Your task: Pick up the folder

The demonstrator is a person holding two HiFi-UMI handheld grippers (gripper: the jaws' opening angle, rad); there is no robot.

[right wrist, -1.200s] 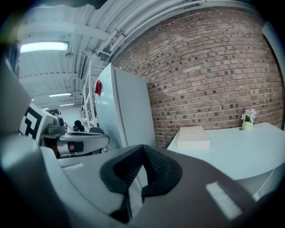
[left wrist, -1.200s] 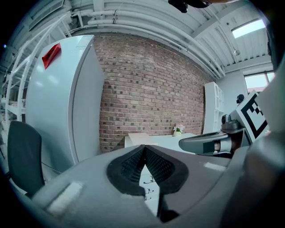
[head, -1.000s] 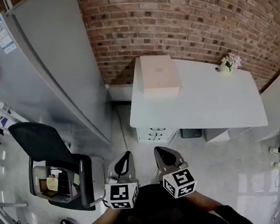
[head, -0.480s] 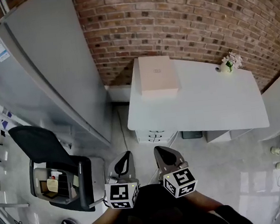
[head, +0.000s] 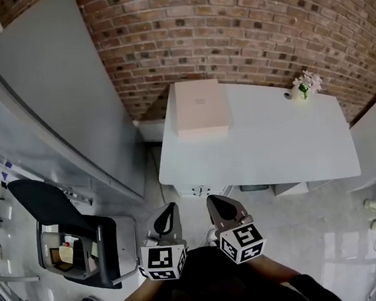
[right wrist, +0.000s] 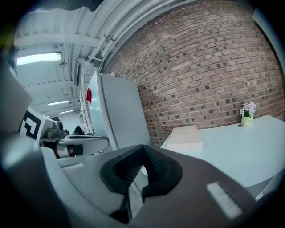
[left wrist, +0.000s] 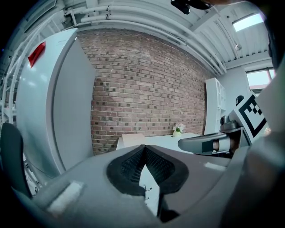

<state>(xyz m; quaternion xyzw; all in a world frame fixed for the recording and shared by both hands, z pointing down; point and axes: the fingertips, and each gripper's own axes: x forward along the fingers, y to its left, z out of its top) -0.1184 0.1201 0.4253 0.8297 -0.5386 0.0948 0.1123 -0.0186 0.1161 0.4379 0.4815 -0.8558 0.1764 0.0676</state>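
A pale pink folder [head: 200,108] lies flat at the far left corner of a white table [head: 274,147], against the brick wall. It also shows in the right gripper view as the folder [right wrist: 186,137] and small in the left gripper view as the folder [left wrist: 132,140]. My left gripper [head: 169,212] and right gripper [head: 217,203] hang side by side over the floor, short of the table's near edge. Both are shut with nothing in them, well away from the folder.
A small vase of white flowers [head: 303,85] stands at the table's far right. A tall grey cabinet [head: 50,107] rises on the left, with a black office chair [head: 54,207] below it. A drawer unit [head: 195,191] sits under the table. A red brick wall [head: 242,27] closes the back.
The table and folder have slid nearer and lower in the head view as I walked toward them. Both grippers keep their pose in the picture and stay shut.
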